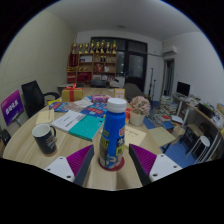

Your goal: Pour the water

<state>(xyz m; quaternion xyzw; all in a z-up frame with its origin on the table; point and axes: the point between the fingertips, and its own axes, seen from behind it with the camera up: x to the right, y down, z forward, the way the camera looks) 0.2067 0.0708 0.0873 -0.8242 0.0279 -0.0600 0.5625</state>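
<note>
On the far left of the table [40,150], a purple sign [11,106] stands beside a black chair [33,96]; its writing is too small to read. A dark mug [44,138] sits nearer, left of the fingers. Papers and a teal book [87,127] lie behind it. At centre, the gripper [112,160] is closed on the bottle [113,132], both purple pads pressing its sides. The bottle is upright, with a white cap and a blue label whose print is illegible. Behind it, shelves [92,62] hold red boxes against the back wall. To the right, clutter covers the table, with an office chair [203,140] alongside.
</note>
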